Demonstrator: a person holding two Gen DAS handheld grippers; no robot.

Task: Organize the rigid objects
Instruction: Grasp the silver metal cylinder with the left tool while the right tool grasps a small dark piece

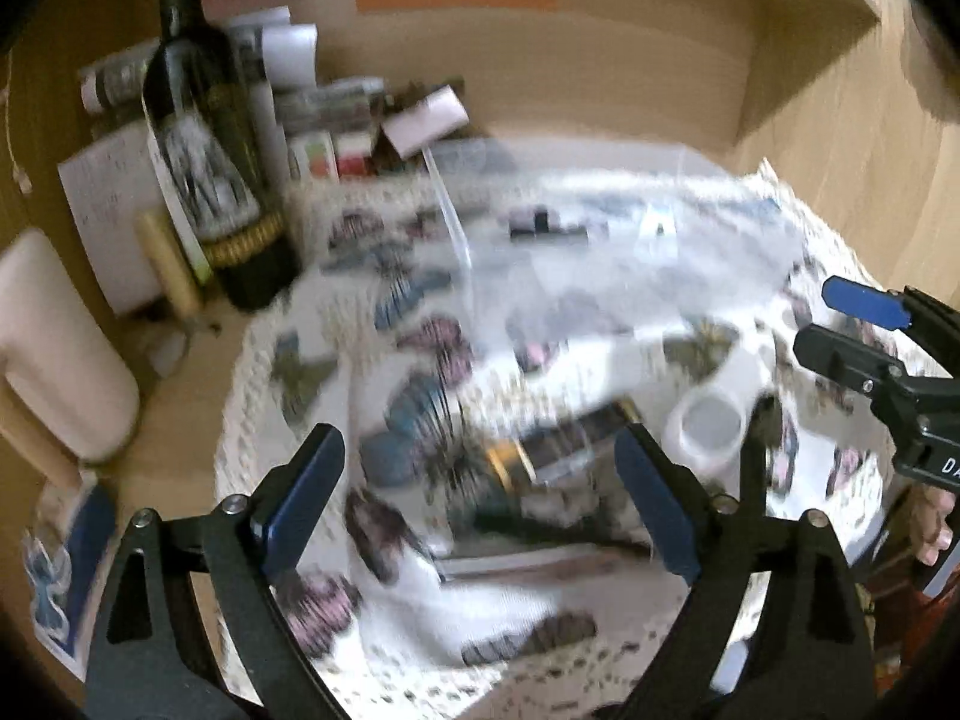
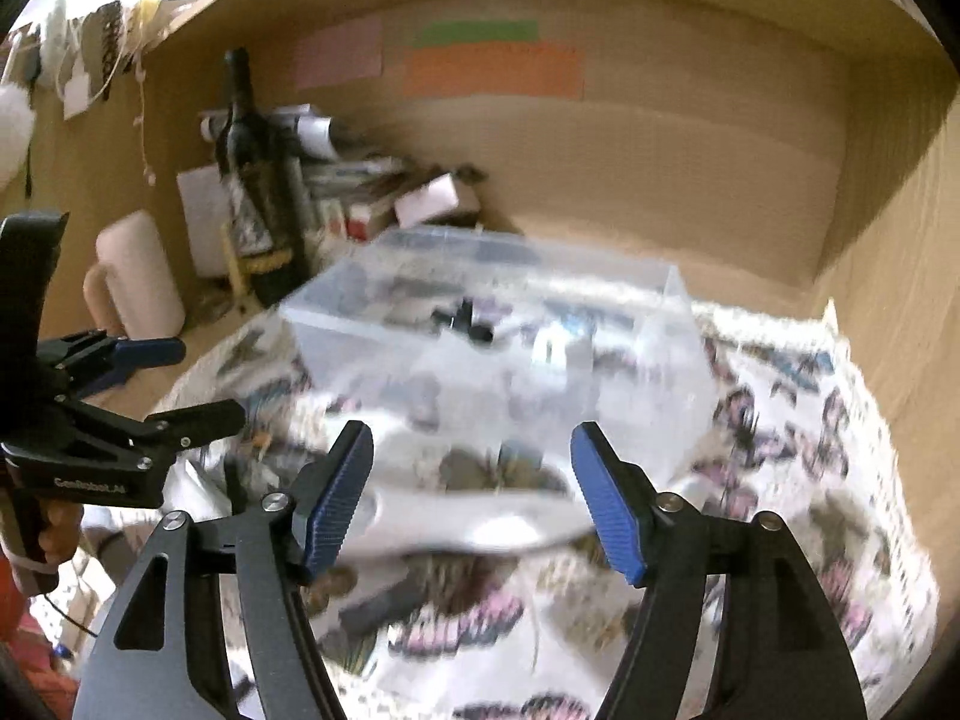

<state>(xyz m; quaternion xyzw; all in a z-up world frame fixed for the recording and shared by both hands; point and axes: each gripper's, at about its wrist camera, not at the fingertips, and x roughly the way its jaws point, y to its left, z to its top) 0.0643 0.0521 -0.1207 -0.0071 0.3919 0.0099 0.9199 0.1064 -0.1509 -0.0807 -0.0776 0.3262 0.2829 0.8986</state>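
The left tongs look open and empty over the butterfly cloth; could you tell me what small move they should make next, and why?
Probably lower the left tongs onto the dark gold-ringed item lying on the cloth just ahead of them. They are open and hold nothing, that item sits loose between their tips, and the clear box waits behind. The picture is blurred, so steady first.

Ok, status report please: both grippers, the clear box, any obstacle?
Left gripper open, empty. Right gripper open, empty. Clear box on butterfly cloth, untouched. Wine bottle stands left-rear, apart.
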